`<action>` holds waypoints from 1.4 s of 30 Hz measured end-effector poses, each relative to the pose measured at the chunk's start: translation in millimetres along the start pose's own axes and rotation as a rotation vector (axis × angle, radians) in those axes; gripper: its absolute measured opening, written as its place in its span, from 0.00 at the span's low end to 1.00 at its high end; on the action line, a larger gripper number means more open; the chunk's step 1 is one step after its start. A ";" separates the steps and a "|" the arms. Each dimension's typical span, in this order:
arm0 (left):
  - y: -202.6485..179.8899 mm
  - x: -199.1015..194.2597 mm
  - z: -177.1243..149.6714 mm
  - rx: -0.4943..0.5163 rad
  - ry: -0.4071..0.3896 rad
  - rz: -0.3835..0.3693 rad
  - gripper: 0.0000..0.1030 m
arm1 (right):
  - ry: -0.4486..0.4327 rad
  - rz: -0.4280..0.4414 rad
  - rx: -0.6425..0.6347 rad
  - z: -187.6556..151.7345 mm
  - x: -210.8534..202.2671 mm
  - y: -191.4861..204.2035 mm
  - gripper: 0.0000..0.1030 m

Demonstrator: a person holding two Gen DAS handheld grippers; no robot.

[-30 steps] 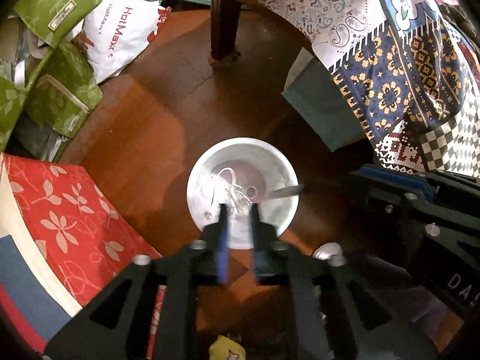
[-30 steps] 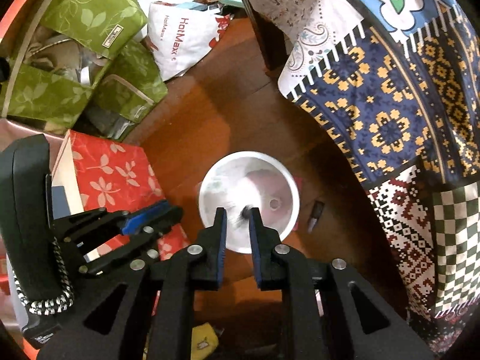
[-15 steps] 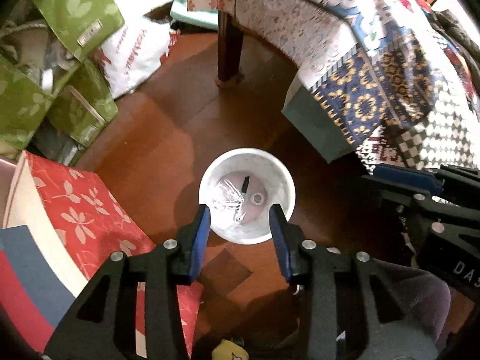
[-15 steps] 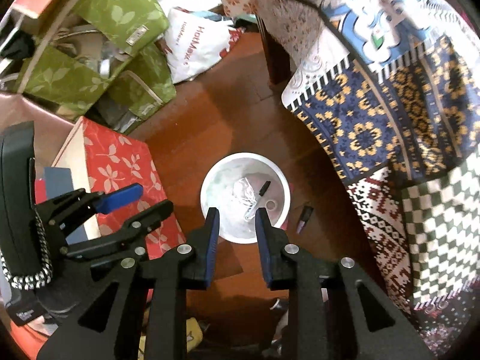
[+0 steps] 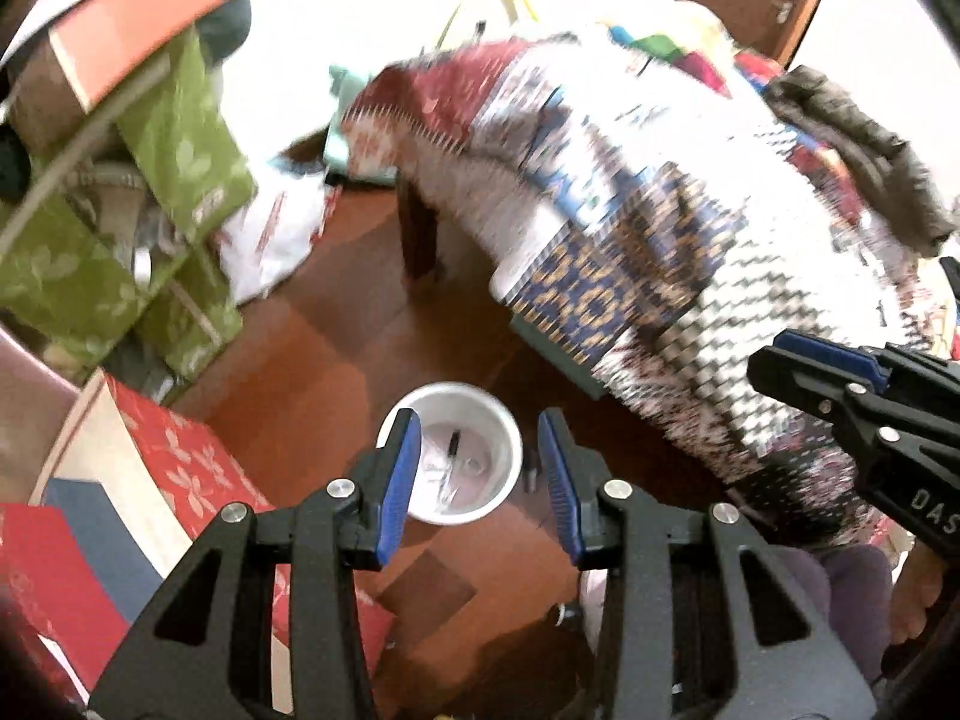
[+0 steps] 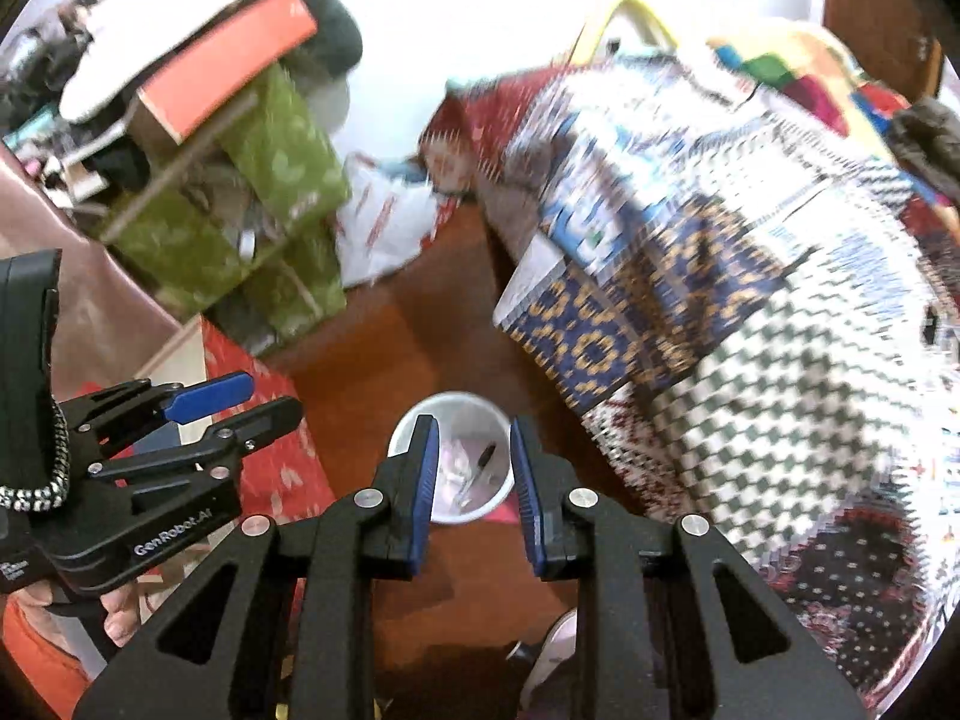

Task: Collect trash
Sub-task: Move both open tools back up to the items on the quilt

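Note:
A white bin (image 5: 480, 417) stands on the wooden floor below both grippers; it also shows in the right wrist view (image 6: 474, 408). A black pen (image 5: 453, 444) and crumpled clear wrapping lie in it; the pen shows in the right wrist view (image 6: 483, 456) too. My left gripper (image 5: 478, 456) is open and empty, high above the bin. My right gripper (image 6: 472, 462) is open and empty, also above the bin. A small dark object (image 5: 529, 476) lies on the floor right of the bin.
A table under a patchwork cloth (image 5: 660, 228) stands to the right, with a dark leg (image 5: 417, 234). Green bags (image 5: 180, 138), a white plastic bag (image 5: 270, 240) and a red floral box (image 5: 174, 468) crowd the left. The views are blurred by motion.
Both grippers have dropped their trash into the bin, opened wider, and risen away from it; the bin now looks smaller and more of the room shows.

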State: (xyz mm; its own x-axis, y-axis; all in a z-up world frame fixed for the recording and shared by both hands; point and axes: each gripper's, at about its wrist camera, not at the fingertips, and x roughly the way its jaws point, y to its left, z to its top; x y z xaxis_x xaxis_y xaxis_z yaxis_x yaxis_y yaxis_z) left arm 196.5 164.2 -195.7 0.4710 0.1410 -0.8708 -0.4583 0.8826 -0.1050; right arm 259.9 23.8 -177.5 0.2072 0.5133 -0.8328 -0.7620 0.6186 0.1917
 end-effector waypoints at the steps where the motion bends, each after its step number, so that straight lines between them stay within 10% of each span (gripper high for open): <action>1: -4.3 -6.6 2.0 0.005 -0.015 -0.006 0.39 | -0.028 -0.008 0.002 -0.4 -11.4 -2.5 0.22; 20: -170.5 -133.1 26.7 0.207 -0.347 -0.184 0.39 | -0.567 -0.265 0.044 -39.0 -218.8 -73.5 0.27; 27: -233.0 -141.0 36.9 0.260 -0.394 -0.265 0.55 | -0.652 -0.311 0.150 -59.8 -257.0 -122.2 0.67; 42: -350.2 -69.0 68.2 0.379 -0.329 -0.341 0.57 | -0.600 -0.529 0.200 -84.1 -269.3 -225.9 0.73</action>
State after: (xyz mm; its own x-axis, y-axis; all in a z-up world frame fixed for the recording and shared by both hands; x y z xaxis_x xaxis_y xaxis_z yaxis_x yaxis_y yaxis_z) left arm 375.9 -124.0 -66.1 0.7801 -0.1004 -0.6176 0.0317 0.9921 -0.1213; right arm 324.6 -304.2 -40.2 0.8440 0.3200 -0.4305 -0.3597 0.9330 -0.0118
